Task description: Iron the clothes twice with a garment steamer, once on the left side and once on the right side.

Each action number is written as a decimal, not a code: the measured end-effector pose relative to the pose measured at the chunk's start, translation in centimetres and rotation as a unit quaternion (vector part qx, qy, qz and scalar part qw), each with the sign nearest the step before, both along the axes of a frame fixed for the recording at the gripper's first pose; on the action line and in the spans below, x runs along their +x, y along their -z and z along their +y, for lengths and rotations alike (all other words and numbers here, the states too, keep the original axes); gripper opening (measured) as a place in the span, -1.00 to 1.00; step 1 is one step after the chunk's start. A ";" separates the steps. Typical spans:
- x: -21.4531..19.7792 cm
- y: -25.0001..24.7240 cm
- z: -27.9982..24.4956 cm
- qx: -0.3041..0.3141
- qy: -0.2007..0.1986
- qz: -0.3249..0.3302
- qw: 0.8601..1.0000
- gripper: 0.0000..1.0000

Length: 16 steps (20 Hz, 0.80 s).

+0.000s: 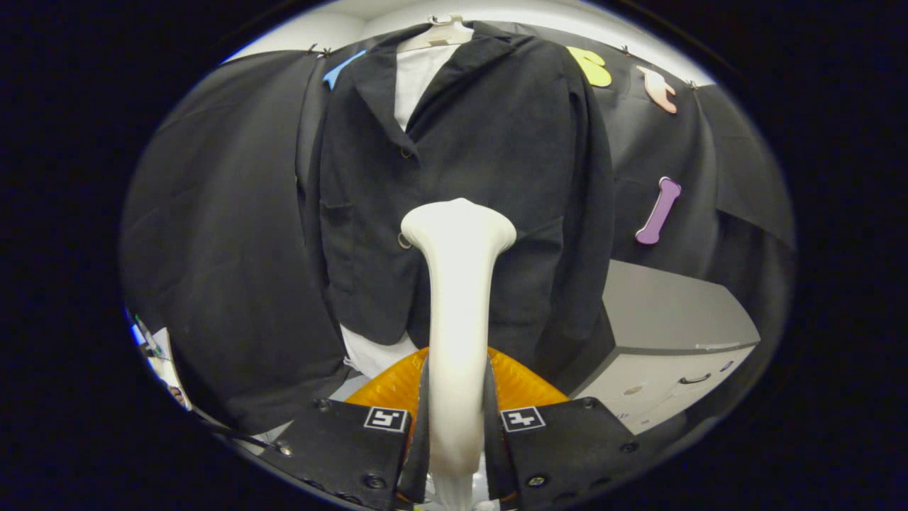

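Note:
A black jacket (489,156) hangs on a white hanger (436,32) over a white shirt (418,78), straight ahead of me. My gripper (457,419) is shut on the white handle of the garment steamer (457,284), both fingers pressing its sides. The steamer rises from between the fingers, and its flared head sits in front of the jacket's lower middle, near the buttons. Whether the head touches the cloth I cannot tell. An orange ribbed part (521,387) shows just beyond the fingers, behind the handle.
A grey cabinet (667,333) with a drawer handle stands to the right of the jacket's hem. Black cloth walls the booth on both sides. The white shirt's tail (369,355) hangs below the jacket on the left.

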<state>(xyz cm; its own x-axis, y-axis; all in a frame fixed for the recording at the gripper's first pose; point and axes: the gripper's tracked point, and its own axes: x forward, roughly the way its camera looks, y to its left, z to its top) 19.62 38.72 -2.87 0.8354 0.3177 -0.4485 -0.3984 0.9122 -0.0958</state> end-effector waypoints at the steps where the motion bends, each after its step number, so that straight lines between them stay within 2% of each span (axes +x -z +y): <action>1: 0.0 0.3 -0.1 -0.002 0.000 0.004 1.000 -0.31; 11: -1.0 6.3 -1.1 -0.013 0.007 0.060 0.998 -0.31; 16: -1.2 6.6 -1.2 -0.005 0.011 0.070 0.997 -0.31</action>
<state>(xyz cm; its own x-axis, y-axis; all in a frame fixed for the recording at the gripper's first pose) 18.41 37.49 -9.49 0.7708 0.2939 -0.5652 -0.3875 0.9205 -0.0499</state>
